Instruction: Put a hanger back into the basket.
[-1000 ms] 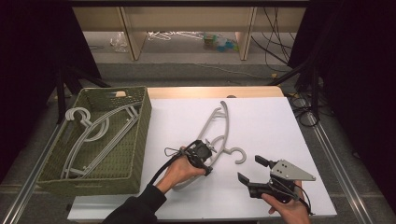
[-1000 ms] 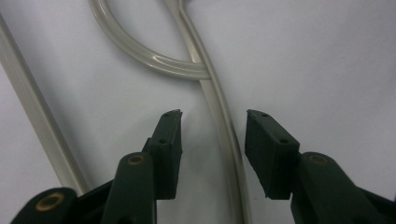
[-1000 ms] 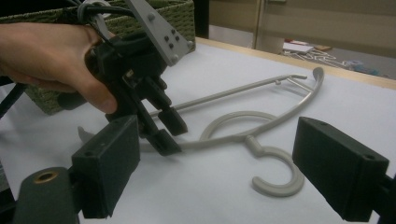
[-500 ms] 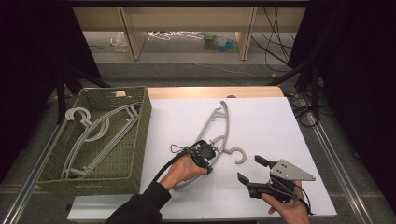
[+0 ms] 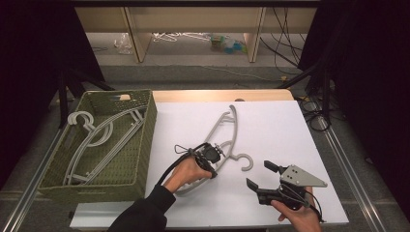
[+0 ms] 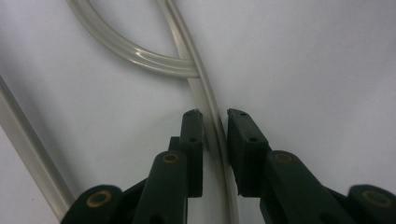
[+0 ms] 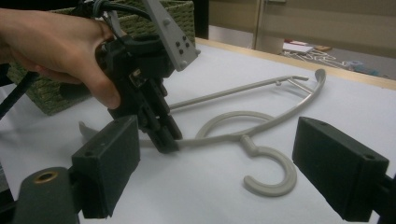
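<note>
Left gripper [image 6: 215, 140] straddles hanger [image 6: 210, 107] (basket [image 5: 140, 145] overhead).

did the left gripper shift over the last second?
Yes. In the high view the left gripper has moved right, away from the green basket, toward the hook of the grey hanger.

Hanger [image 5: 227, 133]: lower arm hidden beneath the left hand [image 5: 186, 170] and left tool [image 5: 215, 155]. Items on the far shelf [image 5: 193, 36] too small to identify.
</note>
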`<state>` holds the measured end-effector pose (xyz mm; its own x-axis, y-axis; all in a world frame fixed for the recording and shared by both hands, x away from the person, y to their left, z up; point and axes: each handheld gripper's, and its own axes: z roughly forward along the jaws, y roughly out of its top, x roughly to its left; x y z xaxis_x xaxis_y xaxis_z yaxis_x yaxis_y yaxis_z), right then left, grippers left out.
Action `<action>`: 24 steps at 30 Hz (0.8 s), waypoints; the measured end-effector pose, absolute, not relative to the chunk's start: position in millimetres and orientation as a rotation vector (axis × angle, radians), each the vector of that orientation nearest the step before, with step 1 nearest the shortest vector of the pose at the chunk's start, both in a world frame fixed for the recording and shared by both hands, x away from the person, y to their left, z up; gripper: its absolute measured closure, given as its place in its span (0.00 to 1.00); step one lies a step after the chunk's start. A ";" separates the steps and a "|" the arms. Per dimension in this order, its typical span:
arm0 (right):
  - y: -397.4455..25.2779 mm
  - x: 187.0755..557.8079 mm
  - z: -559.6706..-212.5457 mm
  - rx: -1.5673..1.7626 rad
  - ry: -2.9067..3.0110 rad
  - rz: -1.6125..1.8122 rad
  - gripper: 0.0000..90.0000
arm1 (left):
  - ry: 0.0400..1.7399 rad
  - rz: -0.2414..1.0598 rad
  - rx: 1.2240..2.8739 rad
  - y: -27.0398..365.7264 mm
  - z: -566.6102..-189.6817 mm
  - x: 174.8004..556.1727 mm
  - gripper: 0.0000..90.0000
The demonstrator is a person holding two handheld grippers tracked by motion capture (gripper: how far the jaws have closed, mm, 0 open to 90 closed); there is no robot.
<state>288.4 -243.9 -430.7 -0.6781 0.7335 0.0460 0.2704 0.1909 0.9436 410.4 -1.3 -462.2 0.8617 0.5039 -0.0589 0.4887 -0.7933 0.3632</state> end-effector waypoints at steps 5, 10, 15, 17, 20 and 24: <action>-243.3 288.0 -430.1 0.939 2.052 1.493 0.18 | 0.772 0.049 2.661 -3.4 -462.4 411.4 0.81; -243.1 287.6 -430.0 0.938 2.061 1.488 0.18 | 0.751 0.026 2.670 -2.3 -462.0 415.3 0.85; -243.3 288.3 -430.8 0.943 2.057 1.496 0.18 | 0.747 0.015 2.647 1.4 -460.5 416.2 0.89; -243.5 288.5 -431.4 0.940 2.060 1.500 0.18 | 0.743 0.005 2.637 2.9 -459.0 416.7 0.91; -243.0 288.7 -431.7 0.941 2.057 1.515 0.18 | 0.719 0.032 2.620 5.8 -445.3 411.5 0.91; -243.2 288.4 -431.6 0.942 2.060 1.501 0.18 | 0.716 0.001 2.559 18.9 -433.7 415.3 0.91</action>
